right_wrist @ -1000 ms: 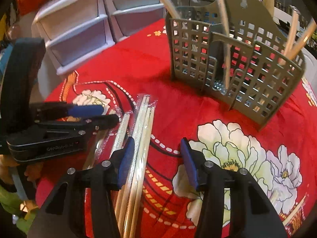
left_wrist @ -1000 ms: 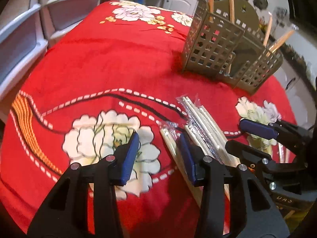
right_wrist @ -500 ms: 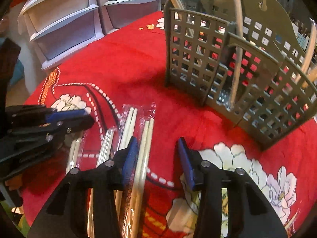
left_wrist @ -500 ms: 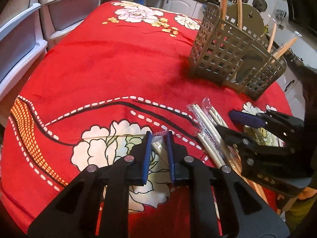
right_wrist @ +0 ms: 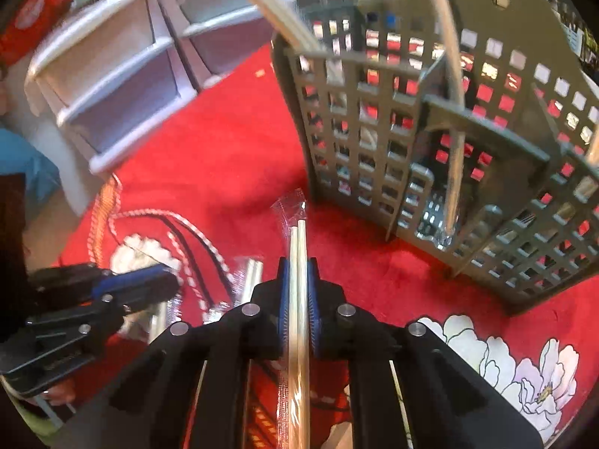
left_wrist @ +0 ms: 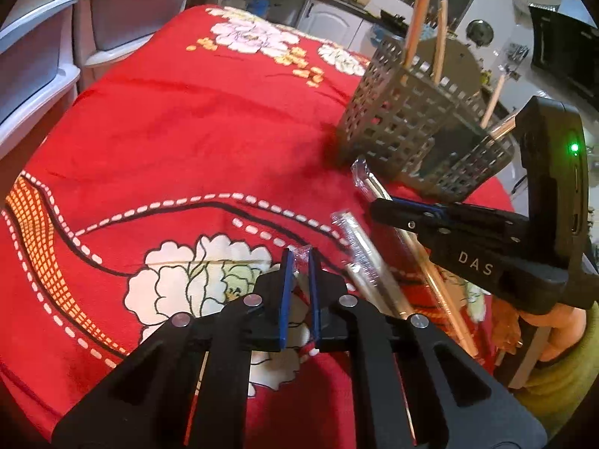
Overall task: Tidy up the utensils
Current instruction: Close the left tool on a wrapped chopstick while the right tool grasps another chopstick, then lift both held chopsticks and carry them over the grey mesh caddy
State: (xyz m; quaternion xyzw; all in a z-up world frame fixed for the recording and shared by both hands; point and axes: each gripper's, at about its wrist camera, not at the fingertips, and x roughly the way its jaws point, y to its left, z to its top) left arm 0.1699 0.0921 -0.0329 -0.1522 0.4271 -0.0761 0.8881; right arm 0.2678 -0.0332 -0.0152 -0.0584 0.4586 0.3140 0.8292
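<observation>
A: Grey plastic, grid-walled: the utensil basket (left_wrist: 408,127) stands far right on the red flowered cloth (left_wrist: 187,131) over the desk in the left wrist view. What's in it?

B: Several wooden sticks (left_wrist: 419,18) stand upright in its compartments; which compartment each is in, I cannot tell.

A: And the left tool (left_wrist: 299,262)?

B: Low over a white flower, its blue pads nearly together, pinching the end of a wrapped chopstick pair (left_wrist: 301,252). More wrapped pairs (left_wrist: 359,258) lie just beside it on the cloth. The right tool (left_wrist: 397,207) reaches in from the right, closed on a long wrapped pair (left_wrist: 374,187) near the basket.

A: From the right wrist view?

B: The basket (right_wrist: 374,138) fills the upper right, with pale sticks (right_wrist: 273,7) leaning out of it. The right tool (right_wrist: 298,265) is clamped on a wrapped pair of chopsticks (right_wrist: 298,239), whose tip points toward the basket's base without touching it. The left tool (right_wrist: 149,280) sits at lower left, pointing at loose pairs (right_wrist: 251,269) on the cloth (right_wrist: 224,142). White drawers (right_wrist: 112,75) stand behind.
</observation>
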